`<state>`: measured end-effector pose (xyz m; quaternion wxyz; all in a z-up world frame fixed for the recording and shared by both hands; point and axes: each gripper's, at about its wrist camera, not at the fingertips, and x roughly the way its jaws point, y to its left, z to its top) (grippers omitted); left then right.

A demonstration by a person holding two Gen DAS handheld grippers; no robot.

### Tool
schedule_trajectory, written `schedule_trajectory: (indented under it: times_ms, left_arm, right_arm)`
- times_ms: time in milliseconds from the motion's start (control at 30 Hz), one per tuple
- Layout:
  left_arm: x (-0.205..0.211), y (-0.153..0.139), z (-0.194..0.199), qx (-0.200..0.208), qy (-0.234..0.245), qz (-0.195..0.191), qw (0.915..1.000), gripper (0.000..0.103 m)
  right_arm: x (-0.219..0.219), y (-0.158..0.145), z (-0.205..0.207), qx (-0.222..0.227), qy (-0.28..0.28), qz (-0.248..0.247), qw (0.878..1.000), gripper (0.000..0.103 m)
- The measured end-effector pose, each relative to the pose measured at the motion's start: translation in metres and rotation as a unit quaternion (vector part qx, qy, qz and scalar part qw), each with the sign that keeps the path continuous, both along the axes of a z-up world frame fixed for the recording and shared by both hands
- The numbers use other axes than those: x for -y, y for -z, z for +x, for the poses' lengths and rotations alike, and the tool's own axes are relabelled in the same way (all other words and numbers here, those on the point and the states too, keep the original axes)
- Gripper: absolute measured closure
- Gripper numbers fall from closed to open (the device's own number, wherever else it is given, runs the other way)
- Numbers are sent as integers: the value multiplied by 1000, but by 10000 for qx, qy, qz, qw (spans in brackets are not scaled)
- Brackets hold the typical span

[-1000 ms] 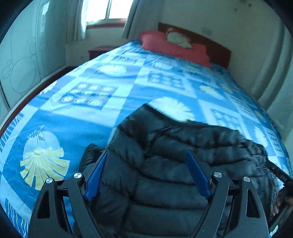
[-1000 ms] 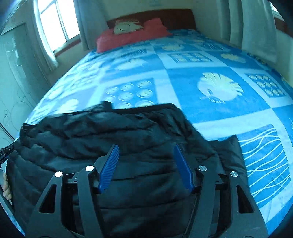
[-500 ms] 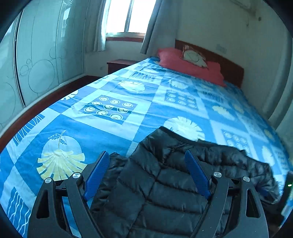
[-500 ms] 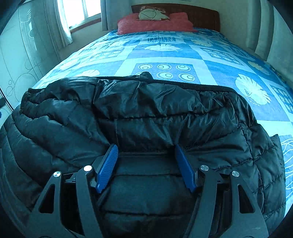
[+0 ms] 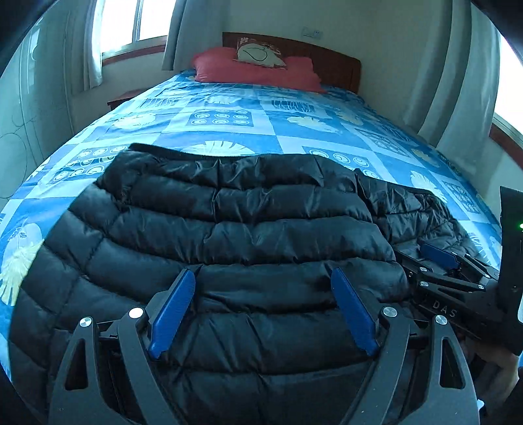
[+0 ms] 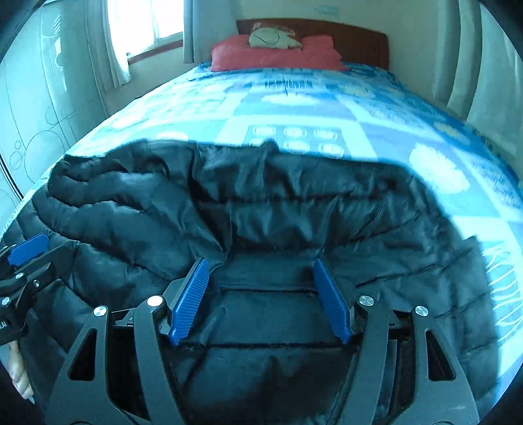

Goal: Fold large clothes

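Note:
A black quilted puffer jacket [image 5: 248,229] lies spread across the near end of a bed with a blue patterned bedspread [image 5: 228,117]. My left gripper [image 5: 261,278] hovers over the jacket's near middle, its blue pads wide apart and pressing nothing. To its right is my right gripper [image 5: 438,255], low on the jacket's right part. In the right wrist view, the right gripper [image 6: 260,264] has its jaws opening, with flat jacket [image 6: 294,209] fabric lying loose between the pads. The left gripper [image 6: 27,243] shows at the left edge.
Red pillows [image 5: 255,70] and a wooden headboard [image 5: 327,62] are at the far end of the bed. A window [image 5: 147,23] and a wardrobe door [image 6: 32,108] stand on the left, curtains [image 5: 457,75] on the right. A person's hand [image 6: 19,376] shows at the lower left.
The left gripper swung from the jacket's left edge over its middle and lower. The jacket now lies flatter and wider. The right gripper's pads stand slightly wider apart, and the fold hanging at their tips has dropped.

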<state>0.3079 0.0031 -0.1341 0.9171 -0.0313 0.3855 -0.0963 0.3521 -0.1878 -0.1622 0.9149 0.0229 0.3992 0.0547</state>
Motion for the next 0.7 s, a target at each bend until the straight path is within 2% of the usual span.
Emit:
schedule_trajectory:
  times_ms: [300,700]
  left_arm:
    - [-1,17,5,26,36,-40,10000,17]
    - [-4,16,5,-22,45,-2,10000,17]
  right_arm:
    - [-5,10,3,98,108,-173,9997,34]
    - [-6,8,2,86,118,-209,9997,33]
